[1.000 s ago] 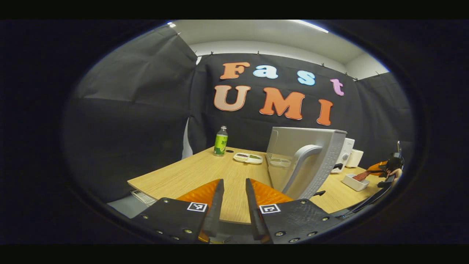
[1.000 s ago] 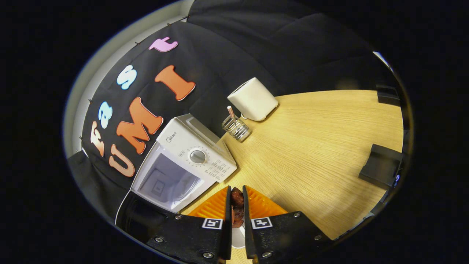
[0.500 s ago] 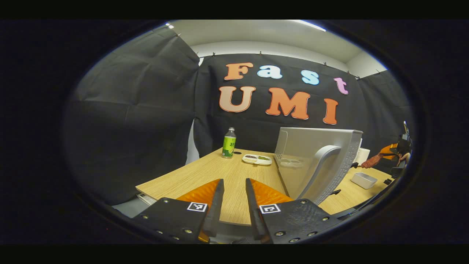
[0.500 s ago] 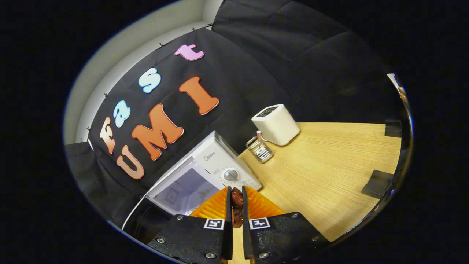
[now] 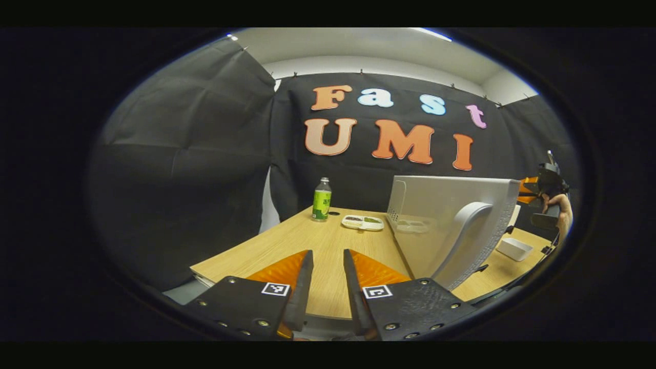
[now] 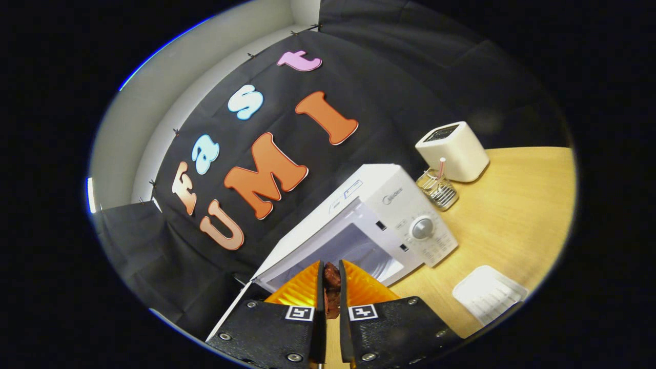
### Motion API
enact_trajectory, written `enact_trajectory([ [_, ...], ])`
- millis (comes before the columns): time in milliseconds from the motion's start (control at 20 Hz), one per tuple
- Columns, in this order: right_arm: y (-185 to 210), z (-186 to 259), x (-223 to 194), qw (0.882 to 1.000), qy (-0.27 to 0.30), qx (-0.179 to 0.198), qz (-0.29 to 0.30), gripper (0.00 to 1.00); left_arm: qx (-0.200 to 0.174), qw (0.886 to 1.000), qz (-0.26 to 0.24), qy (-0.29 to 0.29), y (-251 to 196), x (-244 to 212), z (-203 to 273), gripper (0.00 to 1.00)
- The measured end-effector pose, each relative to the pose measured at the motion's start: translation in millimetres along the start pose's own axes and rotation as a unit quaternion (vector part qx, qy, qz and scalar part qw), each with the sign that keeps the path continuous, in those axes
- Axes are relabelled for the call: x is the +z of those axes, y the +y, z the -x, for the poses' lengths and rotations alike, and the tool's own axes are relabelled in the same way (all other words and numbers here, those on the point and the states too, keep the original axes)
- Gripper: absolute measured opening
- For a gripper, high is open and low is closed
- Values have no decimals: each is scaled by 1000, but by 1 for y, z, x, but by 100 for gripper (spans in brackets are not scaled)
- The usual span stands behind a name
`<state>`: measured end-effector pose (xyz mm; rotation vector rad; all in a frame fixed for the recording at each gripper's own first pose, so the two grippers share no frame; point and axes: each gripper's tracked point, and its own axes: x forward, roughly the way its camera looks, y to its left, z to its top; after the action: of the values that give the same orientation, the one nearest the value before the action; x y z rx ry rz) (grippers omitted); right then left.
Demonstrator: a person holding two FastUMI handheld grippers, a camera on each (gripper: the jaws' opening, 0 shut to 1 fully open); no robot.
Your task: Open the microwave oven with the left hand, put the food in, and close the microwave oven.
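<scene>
Food, a dark reddish-brown piece, sits clenched between the fingers of your right tool, both fingers pressing on it. In the right gripper view the white microwave oven lies at about 1 o'clock from that tool, its cavity showing and its dial further right. A white tray rests on the wooden surface at 3 o'clock (a white toaster and a small wire rack stand beyond the oven).

Your left tool is released, fingers apart with nothing between them. In the left gripper view the oven door stands swung open at 2 o'clock, its curved handle facing you. A green bottle and a divided dish sit at 12 o'clock on the surface.
</scene>
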<state>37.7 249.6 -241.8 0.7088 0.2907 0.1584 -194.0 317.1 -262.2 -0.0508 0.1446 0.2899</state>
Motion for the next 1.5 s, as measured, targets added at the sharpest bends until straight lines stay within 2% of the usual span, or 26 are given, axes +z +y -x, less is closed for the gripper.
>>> enact_trajectory([
  [150,13,-31,-22,1000,5,2,-6,10,3,1000,-4,-2,6,-1,-1,98],
  [350,23,-73,-45,1000,4,3,-19,10,5,1000,1,1,12,0,-7,95],
  [650,16,-128,-65,1000,-6,-14,-24,10,21,1000,-3,3,29,0,-14,95],
  [1100,-29,-172,-79,997,-15,-68,-11,10,35,999,-3,3,42,0,-18,95],
  [1250,-40,-176,-72,996,-20,-82,8,17,37,999,-4,4,42,-1,-17,95],
  [1400,-52,-178,-66,993,-14,-104,61,25,33,999,-4,3,37,1,-17,95],
  [1500,-54,-175,-57,991,-13,-105,87,45,32,999,-5,3,34,0,-16,95],
])
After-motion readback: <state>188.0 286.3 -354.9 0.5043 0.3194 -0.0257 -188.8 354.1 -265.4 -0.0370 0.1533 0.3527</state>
